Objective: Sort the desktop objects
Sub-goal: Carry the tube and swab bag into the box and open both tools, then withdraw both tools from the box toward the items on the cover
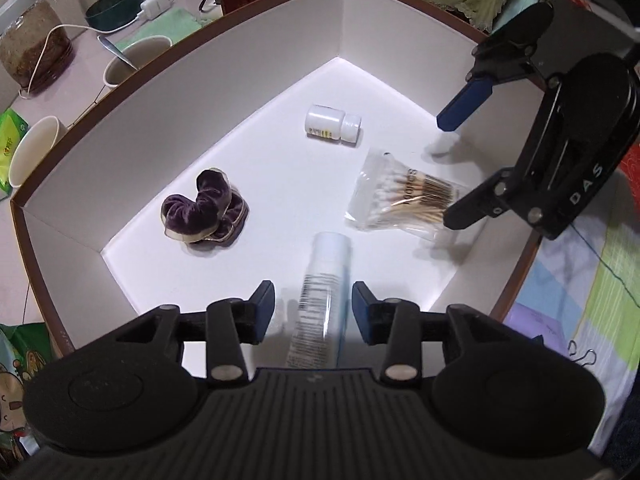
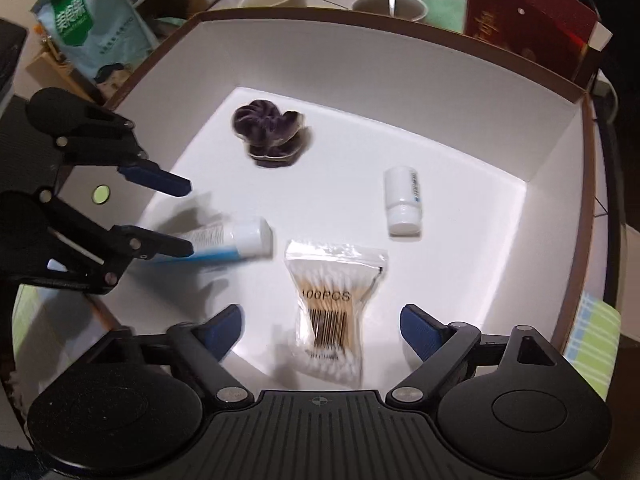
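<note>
Smooth matt white card lining the box [image 1: 248, 92], plush purple velvet scrunchie [image 1: 204, 208] with a sheer trimmed edge, glossy white plastic bottle [image 1: 332, 124], clear crinkled plastic bag of wooden-stemmed cotton swabs [image 2: 332, 308], glossy tube [image 1: 320, 296], matt black plastic grippers

Both views are dim at the margins and bright in the middle, where the white box floor [image 1: 304, 184] glares almost blown out. Soft shadows sit close under each item. Fisheye distortion bows the box walls [image 2: 360, 64]. In the right wrist view the tube [image 2: 236, 240] and scrunchie [image 2: 268, 132] smear with motion blur.
</note>
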`<state>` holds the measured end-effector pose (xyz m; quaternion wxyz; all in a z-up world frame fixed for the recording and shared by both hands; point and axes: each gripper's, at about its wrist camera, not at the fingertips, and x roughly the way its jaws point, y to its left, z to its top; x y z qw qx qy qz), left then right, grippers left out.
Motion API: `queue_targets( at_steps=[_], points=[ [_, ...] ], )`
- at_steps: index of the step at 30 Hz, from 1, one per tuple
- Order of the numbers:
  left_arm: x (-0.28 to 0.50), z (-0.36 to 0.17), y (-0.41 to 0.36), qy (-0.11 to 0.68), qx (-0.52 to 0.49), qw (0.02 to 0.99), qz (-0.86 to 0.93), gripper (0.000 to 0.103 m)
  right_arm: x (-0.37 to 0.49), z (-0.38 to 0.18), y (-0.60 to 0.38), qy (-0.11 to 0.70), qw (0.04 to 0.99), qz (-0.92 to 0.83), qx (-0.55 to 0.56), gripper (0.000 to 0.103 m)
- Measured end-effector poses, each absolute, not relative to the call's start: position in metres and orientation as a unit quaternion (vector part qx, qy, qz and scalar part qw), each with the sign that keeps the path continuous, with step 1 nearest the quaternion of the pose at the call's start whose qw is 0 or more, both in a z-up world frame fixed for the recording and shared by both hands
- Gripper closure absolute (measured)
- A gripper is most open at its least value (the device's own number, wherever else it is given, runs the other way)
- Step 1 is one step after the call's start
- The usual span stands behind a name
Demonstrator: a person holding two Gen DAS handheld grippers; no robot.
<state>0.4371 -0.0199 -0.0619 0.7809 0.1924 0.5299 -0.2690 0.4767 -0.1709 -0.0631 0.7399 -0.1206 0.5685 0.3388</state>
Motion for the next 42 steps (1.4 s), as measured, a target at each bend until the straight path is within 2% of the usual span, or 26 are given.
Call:
queue_targets(
  at_steps=[13, 42],
  points=[
    [0.431, -0.050, -0.010, 0.531, 0.185, 0.792, -0.237, 0.065, 0.470, -0.053, -0.175, 0.569, 0.741, 0.337, -0.113, 0.015],
    [0.386, 0.011, -0.008, 0.481, 0.180, 0.834, -0.204, 0.057, 0.433, 0.001, -0.184, 0.511, 0.782, 0.339, -0.111, 0.015]
  ],
)
